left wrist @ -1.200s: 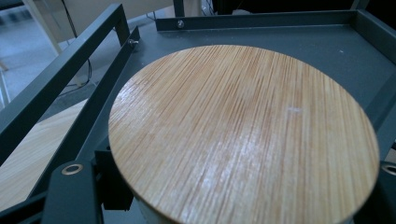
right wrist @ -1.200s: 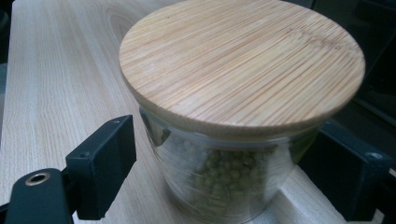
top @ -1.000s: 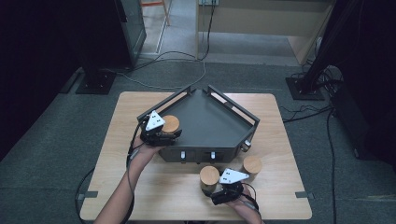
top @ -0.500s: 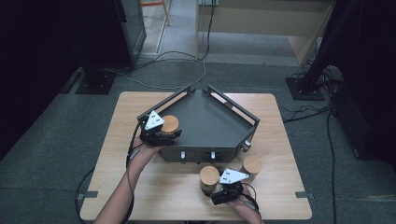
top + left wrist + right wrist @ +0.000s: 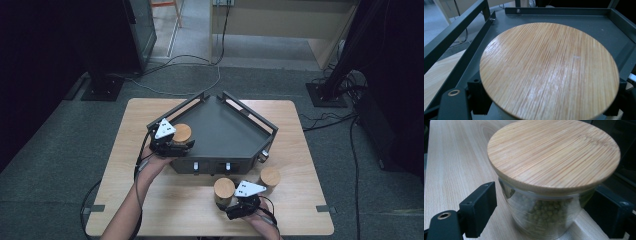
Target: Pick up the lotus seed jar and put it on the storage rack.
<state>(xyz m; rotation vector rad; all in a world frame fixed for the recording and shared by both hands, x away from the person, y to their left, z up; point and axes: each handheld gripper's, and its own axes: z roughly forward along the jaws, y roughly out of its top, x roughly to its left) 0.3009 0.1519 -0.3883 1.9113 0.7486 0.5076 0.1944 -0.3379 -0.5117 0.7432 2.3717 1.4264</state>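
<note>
A dark grey tray (image 5: 227,132) with raised rails stands on the wooden table (image 5: 165,200). At its left corner is a jar with a round bamboo lid (image 5: 181,132), and my left gripper (image 5: 181,145) is shut on it. In the left gripper view the lid (image 5: 549,70) covers most of the tray floor (image 5: 616,32), with one black jaw on each side under its rim; the jar's underside is hidden. In front of the tray, my right gripper (image 5: 228,201) is shut on a glass jar of green beans (image 5: 541,217) with a bamboo lid (image 5: 224,187), which stands on the table.
A third bamboo-lidded jar (image 5: 270,176) stands on the table to the right of the right gripper, close to the tray's front wall (image 5: 215,166). Cables trail across the floor behind the table, and dark stands flank it.
</note>
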